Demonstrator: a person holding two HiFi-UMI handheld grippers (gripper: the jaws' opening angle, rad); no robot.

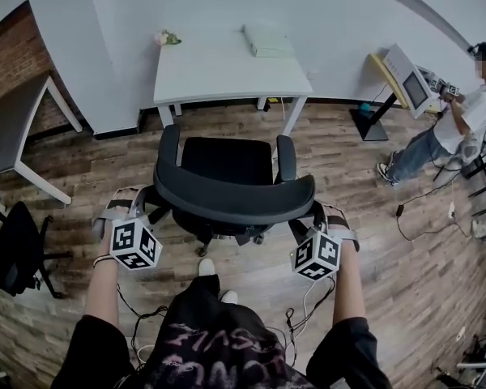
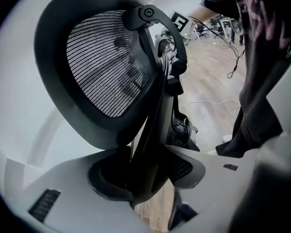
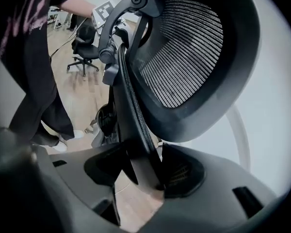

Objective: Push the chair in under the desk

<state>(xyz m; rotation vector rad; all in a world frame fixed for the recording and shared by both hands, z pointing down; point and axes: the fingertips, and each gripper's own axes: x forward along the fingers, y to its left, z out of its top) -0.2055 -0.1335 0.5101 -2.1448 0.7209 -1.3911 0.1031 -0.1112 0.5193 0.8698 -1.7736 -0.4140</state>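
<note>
Clamping the backrest's (image 1: 227, 197) two edges, your left tool (image 1: 130, 207) and right tool (image 1: 320, 217) held the chair (image 1: 227, 162), just ahead of both, short of the surface (image 1: 219, 71) beyond; stiff, heavyish, probably free-rolling on castors.

The chair (image 1: 227, 177) stands on the floor just before the worktop (image 1: 227, 75), seat toward it, not yet under it. The left claw (image 1: 146, 205) is at the chair's left backrest end and the right claw (image 1: 314, 217) at its right end, each closed on the backrest's edge. Beyond the chair, a flat box (image 1: 267, 40) lies on the worktop. Left of the chair stands a second chair (image 1: 20, 250); well right of it, a person (image 1: 462, 124).
</note>
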